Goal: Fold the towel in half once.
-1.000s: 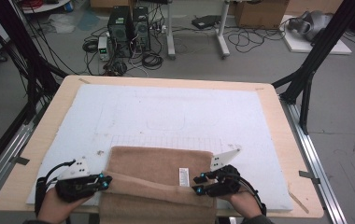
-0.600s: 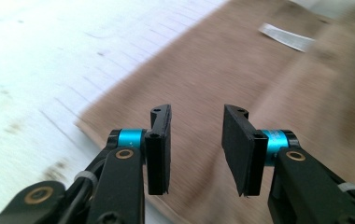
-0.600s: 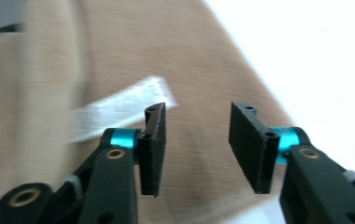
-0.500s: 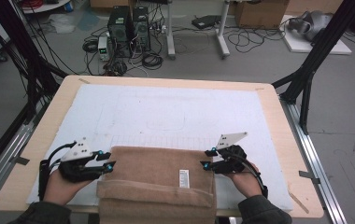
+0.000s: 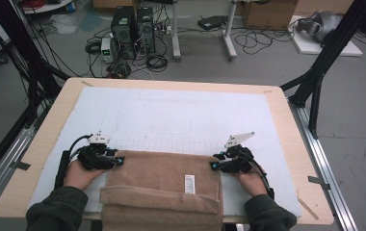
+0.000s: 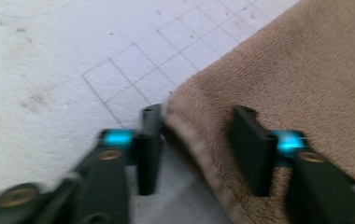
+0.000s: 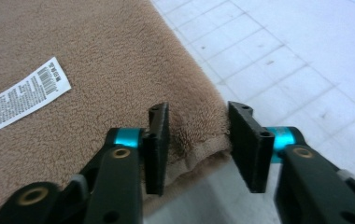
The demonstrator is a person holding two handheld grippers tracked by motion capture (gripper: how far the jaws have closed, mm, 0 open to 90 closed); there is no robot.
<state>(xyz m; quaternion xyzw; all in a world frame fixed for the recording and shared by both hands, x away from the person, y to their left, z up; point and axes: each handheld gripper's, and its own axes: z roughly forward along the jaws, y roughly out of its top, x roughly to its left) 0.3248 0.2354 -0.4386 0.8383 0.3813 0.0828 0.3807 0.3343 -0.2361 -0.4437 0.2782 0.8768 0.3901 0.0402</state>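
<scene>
A tan towel (image 5: 162, 180) lies folded at the table's front middle, with a white label (image 5: 189, 184) on top. My left gripper (image 5: 117, 161) sits at the towel's far left corner. In the left gripper view that gripper (image 6: 201, 149) is open, and the towel corner (image 6: 199, 107) lies between its jaws. My right gripper (image 5: 214, 165) sits at the far right corner. The right gripper view shows it (image 7: 196, 140) open around the towel corner (image 7: 203, 135), with the label (image 7: 21, 95) to its left.
A white gridded mat (image 5: 181, 110) covers the wooden table (image 5: 287, 144) beyond the towel. The towel's near fold (image 5: 159, 199) reaches the table's front edge. Black frame posts (image 5: 316, 82) stand at the table's sides, and computers and cables (image 5: 133, 29) sit on the floor behind.
Both grippers have moved away from the person, carrying the towel's upper layer to its far edge. A ridge that ran between them has flattened out. The jaws now stand apart.
</scene>
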